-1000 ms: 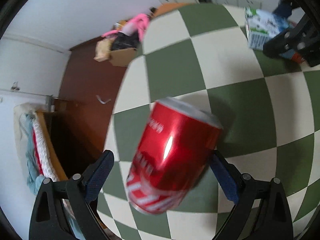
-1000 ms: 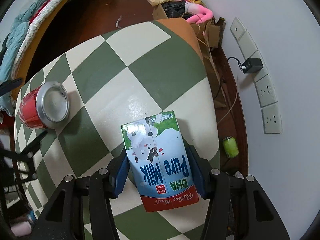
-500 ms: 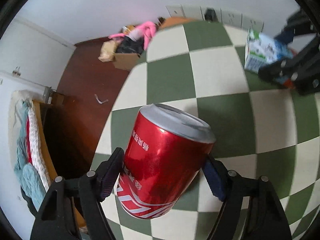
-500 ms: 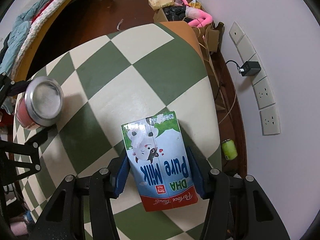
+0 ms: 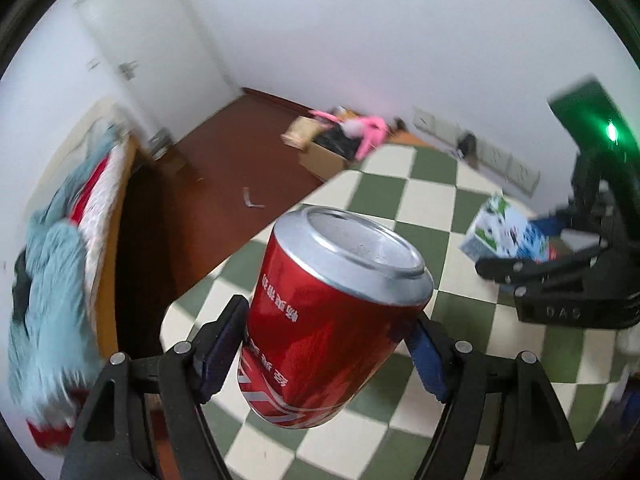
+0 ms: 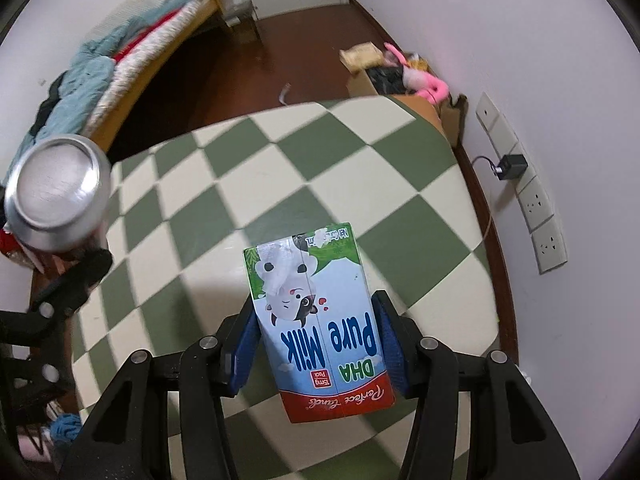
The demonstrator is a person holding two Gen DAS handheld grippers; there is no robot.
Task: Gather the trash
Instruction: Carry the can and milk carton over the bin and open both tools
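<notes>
My left gripper (image 5: 328, 344) is shut on a red soda can (image 5: 332, 320) and holds it up above the green-and-cream checkered table (image 5: 432, 200). The can's silver end also shows in the right wrist view (image 6: 56, 192) at the far left. My right gripper (image 6: 316, 332) is shut on a blue and white milk carton (image 6: 320, 320) and holds it above the table (image 6: 280, 168). The carton (image 5: 504, 232) and the right gripper (image 5: 560, 240) show at the right of the left wrist view.
A bed with blue and red bedding (image 6: 120, 52) stands beyond the table's left side. A cardboard box with a pink toy (image 6: 400, 76) sits on the brown floor by the far wall. Wall sockets with a plugged charger (image 6: 516, 168) line the right wall.
Both grippers have risen from the table with their loads. The left gripper closed on the can, lifted it and tilted up toward the room. The carton rose off the table.
</notes>
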